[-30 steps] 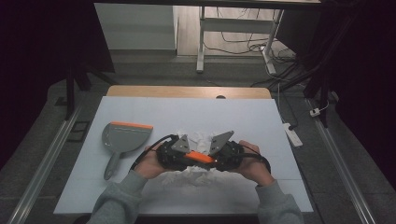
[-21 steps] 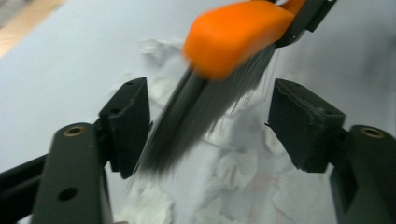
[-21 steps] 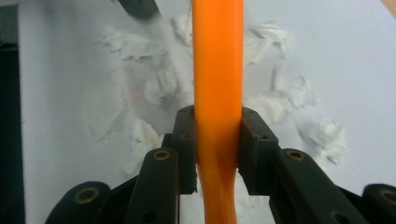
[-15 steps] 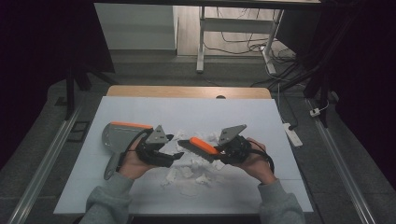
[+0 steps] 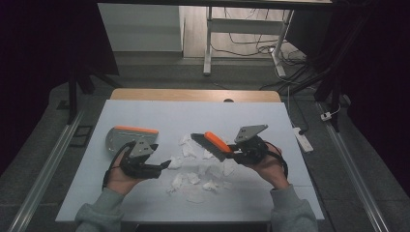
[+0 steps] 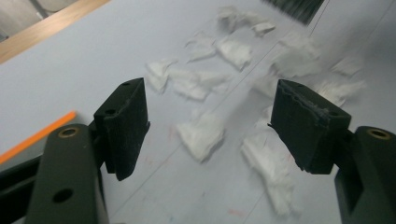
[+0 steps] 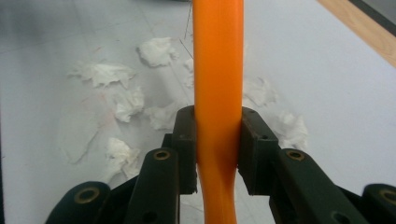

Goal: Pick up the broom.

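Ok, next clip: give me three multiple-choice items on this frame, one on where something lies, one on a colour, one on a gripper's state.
1. Where does the dustpan lie?
A. On the table, on the left gripper's side
B. On the floor by the rail
C. On top of the paper scraps

2. What colour is the brush handle?
A. Blue
B. Orange
C. Grey

3. How does the left gripper stand?
A. Shut on the brush
B. Shut on a paper scrap
C. Open, with nothing between its pads

Answers:
1 A: the high view shows it flat on the table behind the left gripper.
2 B: the right gripper clamps a bright orange handle.
3 C: its pads stand wide apart above the paper scraps.
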Demonstrator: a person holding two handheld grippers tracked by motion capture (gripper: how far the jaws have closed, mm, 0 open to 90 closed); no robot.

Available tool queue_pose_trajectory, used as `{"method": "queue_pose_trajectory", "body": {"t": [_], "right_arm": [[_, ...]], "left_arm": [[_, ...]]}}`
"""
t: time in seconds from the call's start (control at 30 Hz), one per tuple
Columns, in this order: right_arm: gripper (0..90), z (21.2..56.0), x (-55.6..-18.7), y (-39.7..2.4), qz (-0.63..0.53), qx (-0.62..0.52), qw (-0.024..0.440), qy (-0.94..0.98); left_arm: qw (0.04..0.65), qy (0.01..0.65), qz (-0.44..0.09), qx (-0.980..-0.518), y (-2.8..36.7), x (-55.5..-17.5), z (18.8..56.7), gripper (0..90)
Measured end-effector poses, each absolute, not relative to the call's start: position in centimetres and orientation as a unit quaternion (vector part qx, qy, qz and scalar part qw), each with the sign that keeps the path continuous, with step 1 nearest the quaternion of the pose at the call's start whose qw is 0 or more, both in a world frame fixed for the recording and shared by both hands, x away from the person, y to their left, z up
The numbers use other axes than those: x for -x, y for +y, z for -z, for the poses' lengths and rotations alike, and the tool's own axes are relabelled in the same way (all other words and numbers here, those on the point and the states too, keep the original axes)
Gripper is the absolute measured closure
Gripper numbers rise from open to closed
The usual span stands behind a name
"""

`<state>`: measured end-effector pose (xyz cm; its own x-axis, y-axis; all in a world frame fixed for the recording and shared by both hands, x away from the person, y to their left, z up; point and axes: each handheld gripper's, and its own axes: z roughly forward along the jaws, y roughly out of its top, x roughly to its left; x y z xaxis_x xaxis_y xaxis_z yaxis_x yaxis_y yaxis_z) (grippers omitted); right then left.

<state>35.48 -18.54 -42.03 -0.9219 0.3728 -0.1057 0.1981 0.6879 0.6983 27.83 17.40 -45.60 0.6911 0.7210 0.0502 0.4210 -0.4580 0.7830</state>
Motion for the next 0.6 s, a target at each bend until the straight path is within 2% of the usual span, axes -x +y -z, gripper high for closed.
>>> {"method": "queue_pose_trajectory", "body": {"t": [0.6], "right_arm": [[70.8,41.5,-36.9,-22.1,-0.364,-0.261,0.178,0.876]], "left_arm": [[0.379,0.402,-0.191,-0.811,22.2,-25.8,48.5,27.6]]}}
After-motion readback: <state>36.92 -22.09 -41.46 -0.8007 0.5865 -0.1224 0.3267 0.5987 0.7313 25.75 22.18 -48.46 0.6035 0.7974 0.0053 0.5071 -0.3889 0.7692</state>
